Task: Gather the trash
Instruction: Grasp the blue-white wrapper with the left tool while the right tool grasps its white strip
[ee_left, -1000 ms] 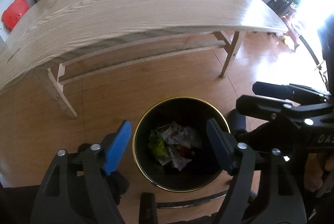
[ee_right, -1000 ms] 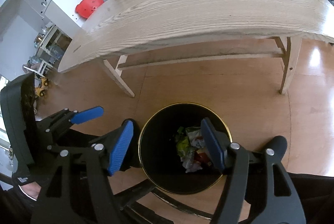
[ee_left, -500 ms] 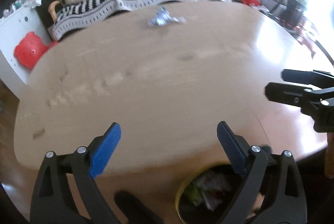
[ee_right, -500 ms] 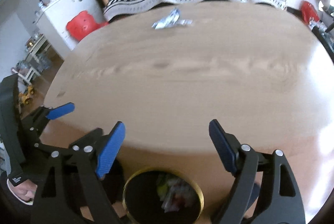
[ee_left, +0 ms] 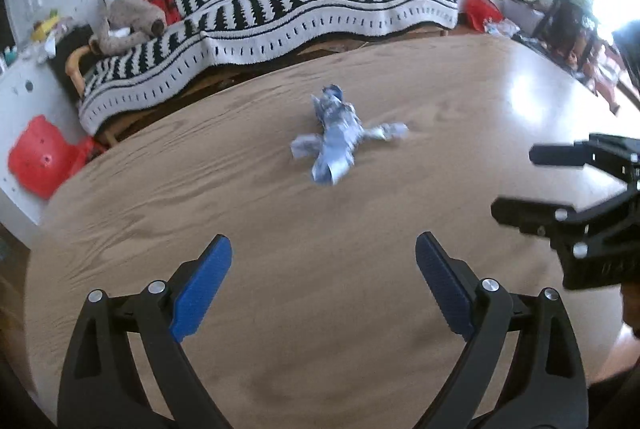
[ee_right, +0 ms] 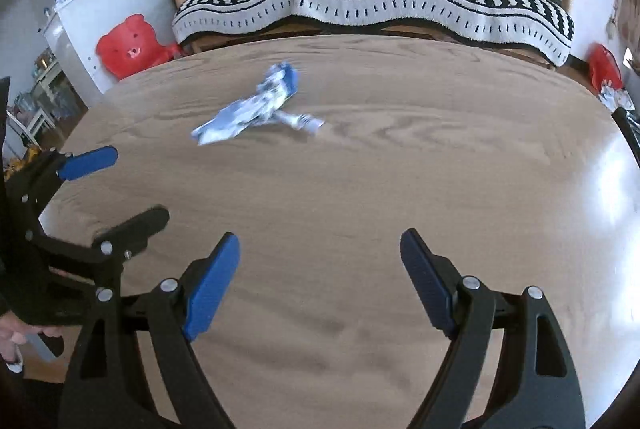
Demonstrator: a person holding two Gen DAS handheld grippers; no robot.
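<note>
A crumpled blue-and-white wrapper (ee_left: 336, 137) lies on the wooden table (ee_left: 280, 329), toward its far side. My left gripper (ee_left: 323, 241) hovers open over the near half of the table, well short of the wrapper, with nothing between its blue pads. From the right wrist view the wrapper (ee_right: 256, 109) sits ahead and to the left on the table (ee_right: 440, 169). My right gripper (ee_right: 320, 236) is open and empty too. Each gripper shows in the other's view: the right gripper (ee_left: 516, 181) at the right edge, the left gripper (ee_right: 136, 185) at the left edge. The picture is slightly blurred.
Behind the table stands a sofa with a black-and-white striped blanket (ee_left: 280, 13) and a plush toy (ee_left: 128, 21). A red bear-shaped stool (ee_right: 128, 45) and a white cabinet (ee_right: 92, 9) stand at the far left. A hand (ee_right: 16, 345) holds the left gripper.
Both grippers rose from above the black bin on the floor and swept forward over the tabletop. Their jaws stand wider. The bin has dropped out of view and the wrapper is much closer.
</note>
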